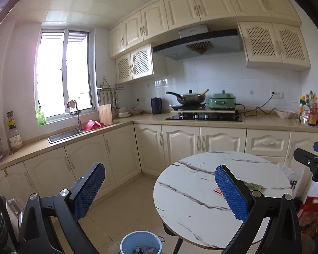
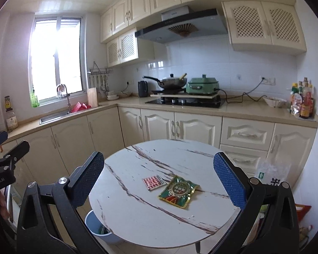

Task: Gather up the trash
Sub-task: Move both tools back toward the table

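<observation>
Two pieces of trash lie on the round marble-patterned tabletop (image 2: 137,209): one green foil snack packet (image 2: 178,191) and one small red-and-white checked wrapper (image 2: 154,181), just beside each other with the wrapper on the packet's left, their corners close enough that touching cannot be ruled out. One blue bin (image 2: 99,230) stands on the floor, partly tucked under the tabletop's near-left edge, with some dark scraps visible inside it in the left wrist view (image 1: 140,243). There are two grippers, each with two blue-padded fingers. The right gripper (image 2: 159,182) hangs above the tabletop with its fingers spread wide and nothing between the pads; in its view both pieces of trash sit in the gap between the left finger (image 2: 88,180) and the right finger (image 2: 229,182), the wrapper near the middle and the packet nearer the right finger, neither touched. The left gripper (image 1: 160,192) is likewise released and empty, held off to the tabletop's left side over the floor; its left finger (image 1: 89,190) stands in front of the lower cabinets and its right finger (image 1: 231,192) in front of the tabletop, hiding most of the trash, so only slivers of the packet (image 1: 254,185) and the wrapper (image 1: 218,191) peek out beside that finger. The bin sits low between the left gripper's fingers.
</observation>
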Available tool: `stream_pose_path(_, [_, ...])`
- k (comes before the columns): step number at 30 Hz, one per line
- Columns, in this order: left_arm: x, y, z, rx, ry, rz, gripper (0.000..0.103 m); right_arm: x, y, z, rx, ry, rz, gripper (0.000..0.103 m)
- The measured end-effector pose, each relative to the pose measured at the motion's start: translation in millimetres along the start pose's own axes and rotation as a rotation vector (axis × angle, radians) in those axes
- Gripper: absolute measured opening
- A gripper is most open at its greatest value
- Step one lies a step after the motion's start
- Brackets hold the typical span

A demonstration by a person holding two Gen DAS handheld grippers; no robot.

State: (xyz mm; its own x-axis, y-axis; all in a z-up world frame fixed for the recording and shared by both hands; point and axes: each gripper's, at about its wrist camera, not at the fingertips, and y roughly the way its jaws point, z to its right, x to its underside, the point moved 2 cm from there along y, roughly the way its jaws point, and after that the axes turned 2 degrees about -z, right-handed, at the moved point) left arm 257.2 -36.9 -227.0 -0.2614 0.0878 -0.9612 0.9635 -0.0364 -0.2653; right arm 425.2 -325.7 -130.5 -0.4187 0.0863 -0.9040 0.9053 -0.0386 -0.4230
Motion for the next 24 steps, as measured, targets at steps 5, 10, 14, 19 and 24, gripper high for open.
stream_pose_path(5, [-16.4, 56.0, 8.6, 0.030, -0.008, -0.111, 0.102, 33.7, 71.3, 32.8, 0.004, 0.065, -0.219, 0.103])
stream_pose_path(10, [-42.0, 113.8, 19.1, 0.065, -0.007, -0.206, 0.102, 73.8, 149.1, 48.6, 0.034, 0.036, -0.416, 0.103])
stream_pose_path(14, [-60.5, 151.2, 20.6, 0.091, -0.009, -0.261, 0.102, 100.5, 201.4, 48.8, 0.007, 0.012, -0.564, 0.103])
stream_pose_path(19, [-82.6, 192.0, 12.5, 0.088, -0.013, -0.293, 0.102, 110.3, 236.9, 46.4, 0.021, -0.051, -0.621, 0.103])
stream_pose_path(24, [-97.2, 225.1, 12.2, 0.105, -0.012, -0.322, 0.102, 106.5, 254.7, 40.3, 0.002, -0.134, -0.652, 0.103])
